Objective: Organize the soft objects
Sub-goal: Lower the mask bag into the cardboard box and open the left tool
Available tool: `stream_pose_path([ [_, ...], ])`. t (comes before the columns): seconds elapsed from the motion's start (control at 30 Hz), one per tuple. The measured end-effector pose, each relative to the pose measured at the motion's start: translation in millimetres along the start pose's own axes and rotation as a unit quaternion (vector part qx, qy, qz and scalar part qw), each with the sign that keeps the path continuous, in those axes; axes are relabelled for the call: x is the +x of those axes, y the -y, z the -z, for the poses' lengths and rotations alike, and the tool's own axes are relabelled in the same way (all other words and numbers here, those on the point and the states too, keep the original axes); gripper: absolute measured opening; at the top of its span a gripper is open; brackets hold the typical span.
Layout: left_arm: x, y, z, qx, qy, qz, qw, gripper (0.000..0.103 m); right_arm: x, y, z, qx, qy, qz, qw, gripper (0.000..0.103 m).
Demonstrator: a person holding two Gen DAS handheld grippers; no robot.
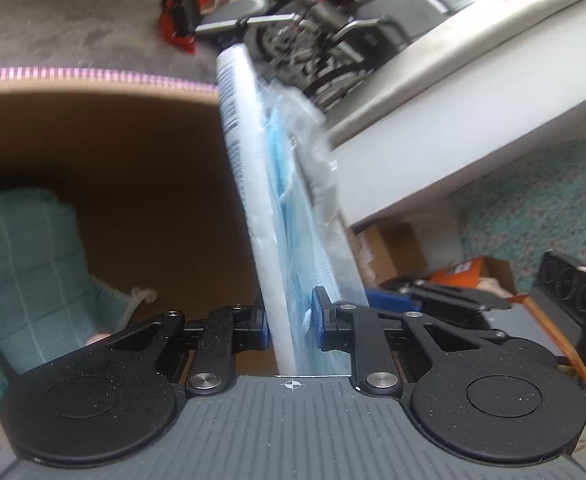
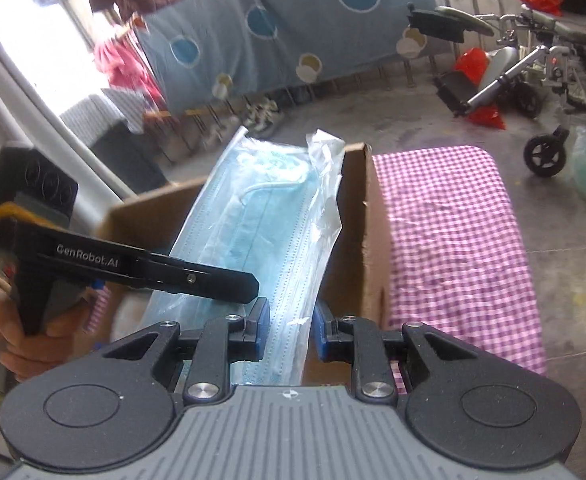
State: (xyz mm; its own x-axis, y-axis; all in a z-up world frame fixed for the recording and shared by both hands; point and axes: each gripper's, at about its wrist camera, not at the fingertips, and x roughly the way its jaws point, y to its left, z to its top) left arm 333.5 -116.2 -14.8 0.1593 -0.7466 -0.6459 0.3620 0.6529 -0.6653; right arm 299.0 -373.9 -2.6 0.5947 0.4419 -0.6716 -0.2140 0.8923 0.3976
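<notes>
Bare concrete floor (image 2: 373, 112) runs behind a table draped in a pink-and-white checked cloth (image 2: 453, 248), and an open cardboard box (image 2: 367, 216) stands on that cloth at its left edge as the right wrist view has it. Over the box, the left gripper (image 1: 291, 326) pinches a clear-wrapped pack of blue face masks (image 1: 289, 216) between its blue pads (image 1: 319, 320), the pack standing on edge and running away from the fingers with its white printed face to the left and the blue masks to the right. From the right wrist view that left gripper (image 2: 253, 286) reaches in from the left side, its black finger lying across the lower part of the pack (image 2: 261, 216), with the person's hand (image 2: 33, 332) wrapped around its grip. The right gripper (image 2: 291, 330) has its jaws set on either side of the near end of the same pack; the left pad (image 2: 259, 320) looks to be against the wrapper, while whether the right one touches it cannot be told. The pack slants up out of the box, its far end above the box's back rim. Inside the box, at its left side in the left wrist view, lies a pale teal quilted cloth (image 1: 29, 280). Well beyond the table stands a wheelchair (image 2: 541, 68) with red plastic bags (image 2: 481, 80) near it, and a blue sheet with round patches (image 2: 293, 20) hangs along the railing.
</notes>
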Motion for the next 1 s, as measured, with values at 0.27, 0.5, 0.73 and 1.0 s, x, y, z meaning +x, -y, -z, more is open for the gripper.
stream_pose_path([
  [0.27,26,-9,-3,-0.027,-0.052,-0.06,0.9965,0.033,5,-37,-1,-0.111,-0.04,0.074,0.99,0.028],
  [0.5,23,-17,0,-0.043,-0.041,-0.077,0.9953,0.075,-3,-65,-2,-0.174,-0.019,0.127,0.976,0.044],
  [0.73,-23,-15,7,-0.051,0.022,-0.067,0.9962,0.094,-24,-63,-3,-0.155,0.008,0.129,0.979,0.044],
  [1.0,-117,15,49,-0.006,0.13,-0.075,0.9887,0.101,-51,-71,-20,-0.119,0.026,0.077,0.99,0.044],
])
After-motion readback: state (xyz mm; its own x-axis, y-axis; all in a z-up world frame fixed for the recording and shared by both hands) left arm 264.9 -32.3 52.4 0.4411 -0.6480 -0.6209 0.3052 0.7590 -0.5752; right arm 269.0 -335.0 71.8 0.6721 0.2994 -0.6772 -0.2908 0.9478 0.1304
